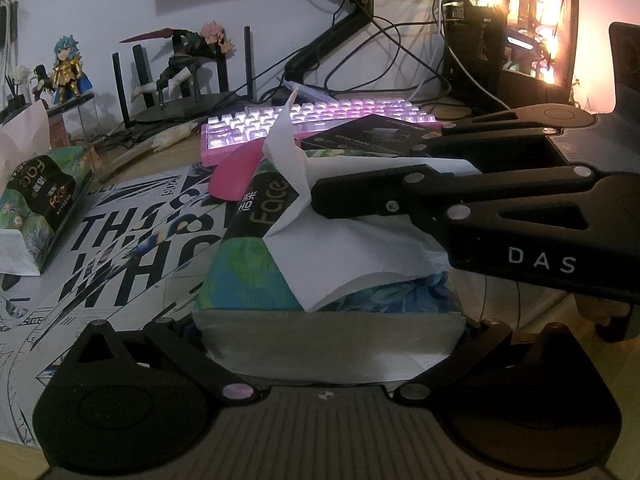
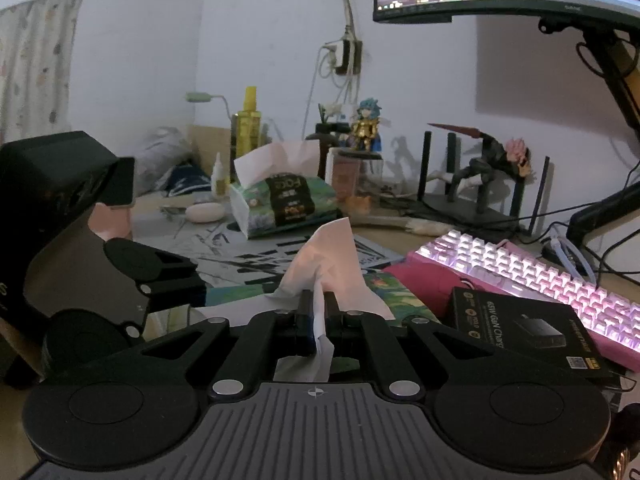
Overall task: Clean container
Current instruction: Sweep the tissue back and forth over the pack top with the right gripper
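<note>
The tissue pack [image 1: 256,256] lies flat on the printed desk mat [image 1: 120,248] in the middle of the left wrist view, its long axis running from 6 o'clock near the camera toward the pink keyboard [image 1: 316,120] at 12 o'clock; its near end sits between the spread fingers of the left gripper [image 1: 328,332], which look pressed against its sides, though the contact itself is hidden, so I cannot tell whether that gripper is clenched. A white tissue [image 1: 344,256] rises from the slot on top of the pack, one corner pointing up toward 12 o'clock. The right gripper [image 2: 316,316] comes in from 3 o'clock in the left view, tilted a little downward, and is clamped tight on that tissue, which sticks up between the fingers [image 2: 306,312] in the right wrist view. A second tissue pack [image 2: 280,204], also with a sheet standing out of it, lies at 11 o'clock in the right view. A black charger box [image 2: 524,332] rests at 3 o'clock, just beside the keyboard.
</note>
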`<act>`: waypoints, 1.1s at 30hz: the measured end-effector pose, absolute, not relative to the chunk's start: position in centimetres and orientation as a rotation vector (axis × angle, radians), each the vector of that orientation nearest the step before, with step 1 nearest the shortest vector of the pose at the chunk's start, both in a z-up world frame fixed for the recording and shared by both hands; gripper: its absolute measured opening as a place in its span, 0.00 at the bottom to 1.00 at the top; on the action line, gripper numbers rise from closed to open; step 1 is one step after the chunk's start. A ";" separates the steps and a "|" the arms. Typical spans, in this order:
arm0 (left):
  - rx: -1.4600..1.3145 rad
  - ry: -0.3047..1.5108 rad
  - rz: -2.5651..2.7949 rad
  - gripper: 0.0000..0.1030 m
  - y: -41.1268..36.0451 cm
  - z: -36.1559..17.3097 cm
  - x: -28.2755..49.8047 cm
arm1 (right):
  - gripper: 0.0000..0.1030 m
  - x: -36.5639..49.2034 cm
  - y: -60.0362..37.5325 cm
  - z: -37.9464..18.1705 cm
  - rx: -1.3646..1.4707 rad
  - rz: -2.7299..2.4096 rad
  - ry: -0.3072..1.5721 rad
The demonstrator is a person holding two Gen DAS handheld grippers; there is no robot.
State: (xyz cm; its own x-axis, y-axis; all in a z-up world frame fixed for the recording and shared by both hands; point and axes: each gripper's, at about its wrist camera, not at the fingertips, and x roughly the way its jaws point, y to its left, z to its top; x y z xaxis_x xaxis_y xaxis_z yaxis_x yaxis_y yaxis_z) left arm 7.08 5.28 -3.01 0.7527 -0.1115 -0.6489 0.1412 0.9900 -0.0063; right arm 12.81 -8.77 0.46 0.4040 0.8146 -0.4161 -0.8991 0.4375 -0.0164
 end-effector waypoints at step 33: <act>0.044 0.705 -0.138 1.00 5.3 -3.0 7.1 | 0.06 12.7 -8.4 0.2 -0.237 1.087 0.377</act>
